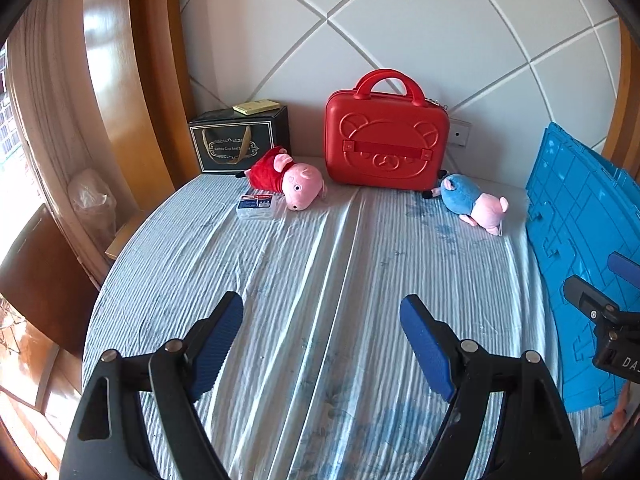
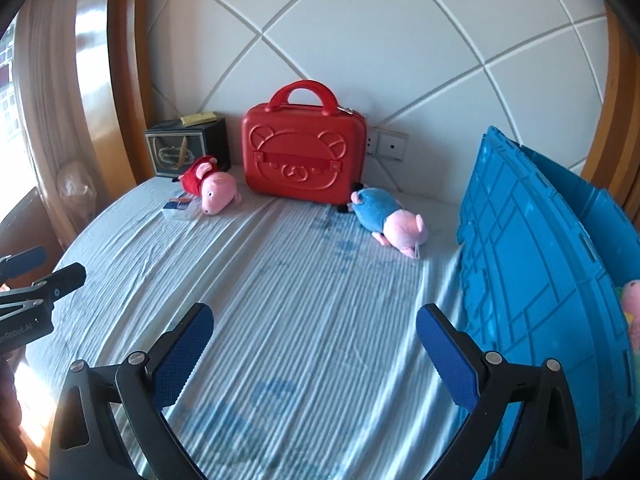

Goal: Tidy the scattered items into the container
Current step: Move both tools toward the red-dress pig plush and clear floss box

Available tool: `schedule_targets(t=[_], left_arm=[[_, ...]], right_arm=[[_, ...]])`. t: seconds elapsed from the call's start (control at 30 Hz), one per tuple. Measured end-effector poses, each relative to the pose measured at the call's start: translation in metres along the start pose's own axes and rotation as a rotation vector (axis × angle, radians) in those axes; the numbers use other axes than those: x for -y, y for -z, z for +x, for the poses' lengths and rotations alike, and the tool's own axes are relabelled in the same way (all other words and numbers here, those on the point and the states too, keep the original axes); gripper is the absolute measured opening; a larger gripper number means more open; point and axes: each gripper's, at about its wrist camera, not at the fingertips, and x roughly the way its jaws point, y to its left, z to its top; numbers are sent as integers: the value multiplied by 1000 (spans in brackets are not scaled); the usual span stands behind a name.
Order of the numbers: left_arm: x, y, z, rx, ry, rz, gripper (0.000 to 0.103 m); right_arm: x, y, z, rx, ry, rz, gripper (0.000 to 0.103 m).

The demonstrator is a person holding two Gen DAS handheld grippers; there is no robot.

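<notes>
Progress: the task is judged barely begun; one pink plush (image 2: 632, 304) is glimpsed inside the blue crate (image 2: 532, 264) at the right edge of the right wrist view, and little else of it can be made out.
Left to do: the red-dressed pig plush (image 1: 286, 180), the blue-dressed pig plush (image 1: 472, 200) and the small clear plastic box (image 1: 256, 204) are seen lying on the bed (image 1: 320, 280), well apart from the crate.
Crate: it is stood on the bed's right side; most of its interior is hidden by its near wall.
Red suitcase (image 1: 384, 140): it is stood upright and closed against the headboard; whether it counts as scattered cannot be told.
Black gift box (image 1: 236, 144): closed, with a yellowish packet (image 1: 256, 107) laid on top.
Left claw (image 1: 322, 340): spread wide, nothing held, above bare sheet.
Right claw (image 2: 314, 352): likewise spread and empty, just beside the crate wall.
</notes>
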Motion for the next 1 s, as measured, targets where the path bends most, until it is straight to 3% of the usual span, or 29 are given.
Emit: schedule_targets(t=[0.57,1.0], left_arm=[[-93,-65,86,17,57,120,81],[-183,-107,244,-81,4,40,81]], right_arm=[[-95,-70,68,-32,45,41,103],[-150,-130,210,-124,-2,45,103]])
